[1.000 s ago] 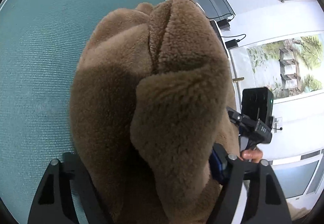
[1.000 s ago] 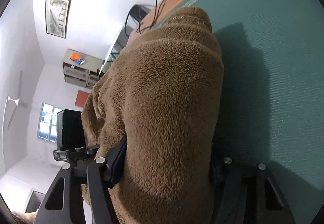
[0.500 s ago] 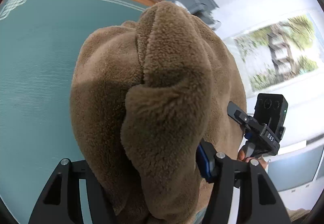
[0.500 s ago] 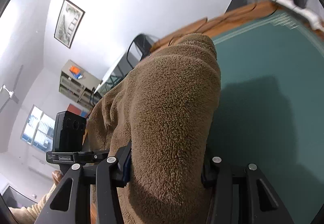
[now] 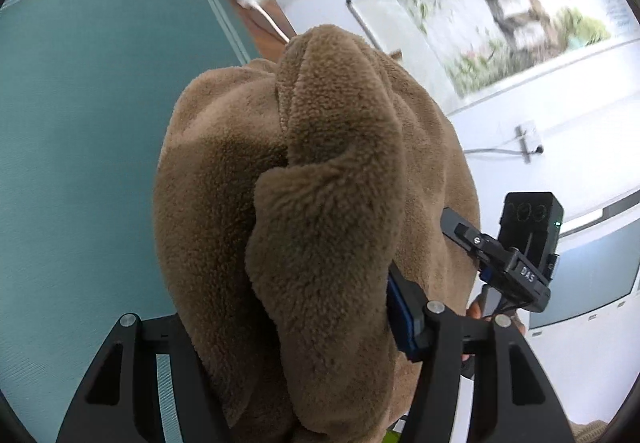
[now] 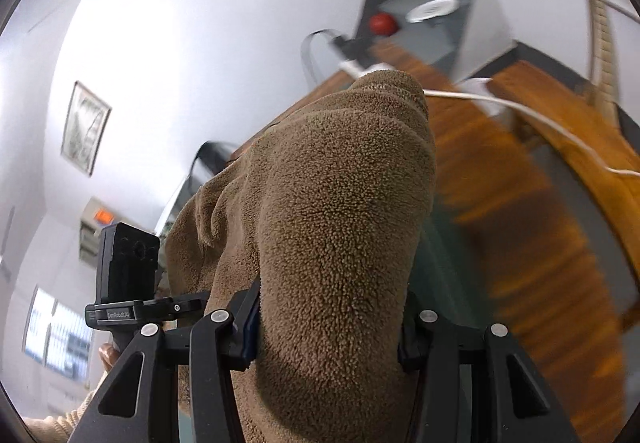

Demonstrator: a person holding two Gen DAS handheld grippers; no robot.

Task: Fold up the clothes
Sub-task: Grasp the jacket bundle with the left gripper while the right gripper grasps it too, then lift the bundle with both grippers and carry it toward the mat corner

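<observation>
Between both tools, L [image 5: 304, 339] & R [image 6: 328, 323], clamped brown fleece [image 5: 320, 203] (R's camera bracket [image 5: 524, 275] reads "DAS").

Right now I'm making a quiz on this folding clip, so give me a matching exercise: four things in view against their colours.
Things:
1. fleece garment
2. mat
3. ball
4. table edge

Colours:
A. red
B. teal
C. brown, fuzzy
D. orange wood

Pairs: 1-C, 2-B, 3-A, 4-D. The left tool and right tool are both clamped on the garment.
</observation>
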